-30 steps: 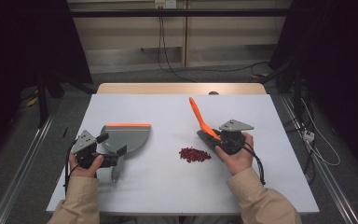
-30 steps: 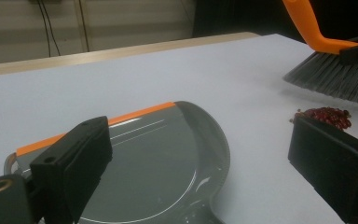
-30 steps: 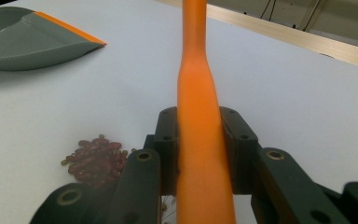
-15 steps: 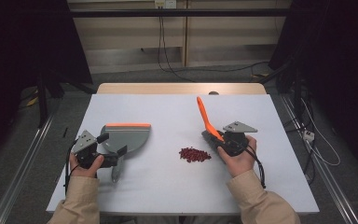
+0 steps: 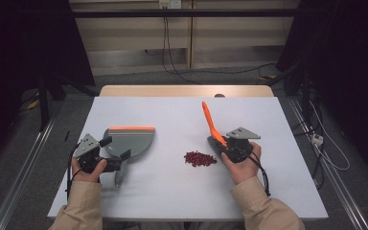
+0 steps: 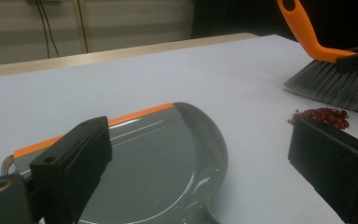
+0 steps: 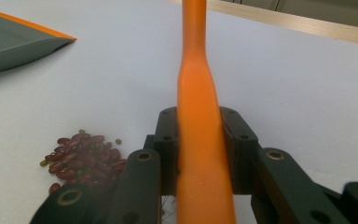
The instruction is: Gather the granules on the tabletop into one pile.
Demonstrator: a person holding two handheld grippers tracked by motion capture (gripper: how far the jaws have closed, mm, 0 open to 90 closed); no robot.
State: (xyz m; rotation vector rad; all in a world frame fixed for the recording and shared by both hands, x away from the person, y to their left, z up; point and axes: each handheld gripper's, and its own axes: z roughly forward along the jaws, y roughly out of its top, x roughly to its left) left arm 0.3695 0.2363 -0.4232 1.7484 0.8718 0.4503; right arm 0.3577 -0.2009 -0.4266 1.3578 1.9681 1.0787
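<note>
Grey, glossy plastic makes up the dustpan (image 5: 128,140), a half-round scoop with a straight orange strip along its far lip and a raised curved wall on the near side. It lies flat on the matte, pale desk (image 5: 172,115), left of the middle. The left gripper (image 5: 117,155) sits at the pan's near edge by its handle; in the left gripper view its blocky black fingers (image 6: 77,161) stand wide apart, the pan between and beyond them, and whether they touch it cannot be told.

A small heap of dark red beans (image 5: 200,158), smooth and oval, lies loose on the desk near the middle, well apart from the pan and just left of the brush. The brush (image 5: 212,125) has a smooth orange handle that tapers and rises away from the person, with a pad of stiff grey bristles (image 6: 331,84) spread low at the desk. The right gripper (image 5: 224,146) has its fingers (image 7: 235,140) closed on the thick part of the handle, one pressed to each side.

Bare desk stretches between pan and beans and across the whole far half; the near edge lies close to both forearms.
</note>
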